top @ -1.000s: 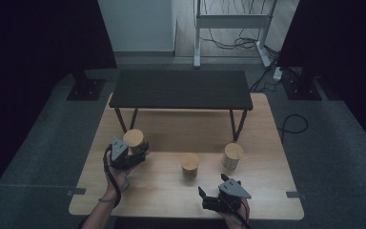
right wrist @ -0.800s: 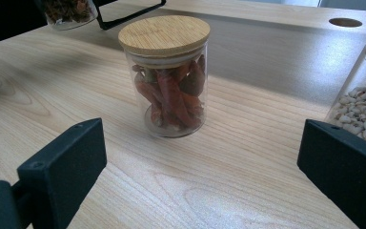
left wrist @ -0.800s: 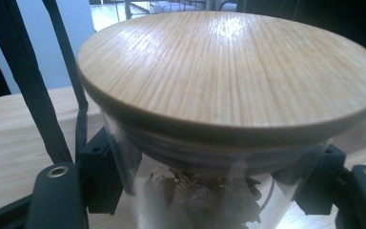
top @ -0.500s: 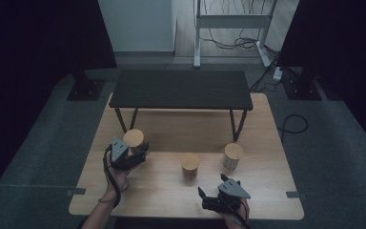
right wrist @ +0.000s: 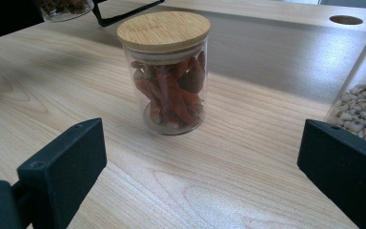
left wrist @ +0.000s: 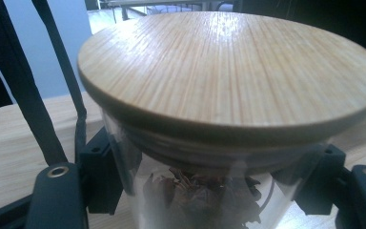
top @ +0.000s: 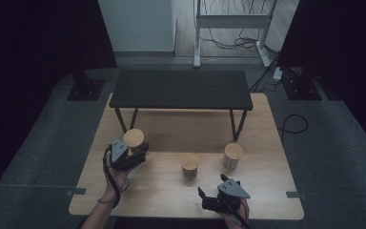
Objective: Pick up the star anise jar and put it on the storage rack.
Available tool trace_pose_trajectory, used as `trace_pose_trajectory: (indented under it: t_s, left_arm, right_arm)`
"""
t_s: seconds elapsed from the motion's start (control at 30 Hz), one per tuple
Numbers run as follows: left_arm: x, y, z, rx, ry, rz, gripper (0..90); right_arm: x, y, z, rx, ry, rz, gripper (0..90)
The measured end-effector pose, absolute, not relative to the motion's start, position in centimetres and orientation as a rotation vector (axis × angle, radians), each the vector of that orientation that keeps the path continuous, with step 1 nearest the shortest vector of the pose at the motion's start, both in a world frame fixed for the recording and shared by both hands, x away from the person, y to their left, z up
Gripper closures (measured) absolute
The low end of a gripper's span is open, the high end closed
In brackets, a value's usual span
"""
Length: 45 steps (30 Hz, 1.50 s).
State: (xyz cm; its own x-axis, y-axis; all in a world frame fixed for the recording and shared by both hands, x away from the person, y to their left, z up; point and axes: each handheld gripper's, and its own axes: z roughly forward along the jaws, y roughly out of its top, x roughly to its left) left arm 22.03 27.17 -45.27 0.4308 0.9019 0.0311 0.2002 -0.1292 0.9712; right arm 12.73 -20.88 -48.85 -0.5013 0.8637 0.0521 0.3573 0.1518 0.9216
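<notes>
Left gripper [top: 136,153] at left, mid-depth on the table, jaws pointing far-right and clamped on a jar [left wrist: 228,143] (pads press the glass on both sides, under the lid). Left forearm enters from the near edge, angled up. Right gripper [top: 207,199] near edge, right of centre, jaws wide apart, pointing left, nothing between them.

Left gripper view: my left gripper [left wrist: 209,191] is clamped on a glass jar [left wrist: 195,195], black pads pressed to the glass on both sides just under the bamboo lid [left wrist: 228,71]. Dried reddish-brown petals or leaves inside. Pale wooden table [left wrist: 14,138] beneath. A black table leg [left wrist: 19,90] rises at left.
</notes>
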Motion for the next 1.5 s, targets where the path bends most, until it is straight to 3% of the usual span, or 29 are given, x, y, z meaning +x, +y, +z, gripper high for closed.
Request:
trace_pose_trajectory:
  t_s: [1.5]
  left_arm:
    - [22.24, 27.08, -45.25, 1.643, 0.987, 0.807, 26.4]
  right_arm:
    - [13.2, -20.71, -48.89, 1.16, 1.979, 1.301, 1.8]
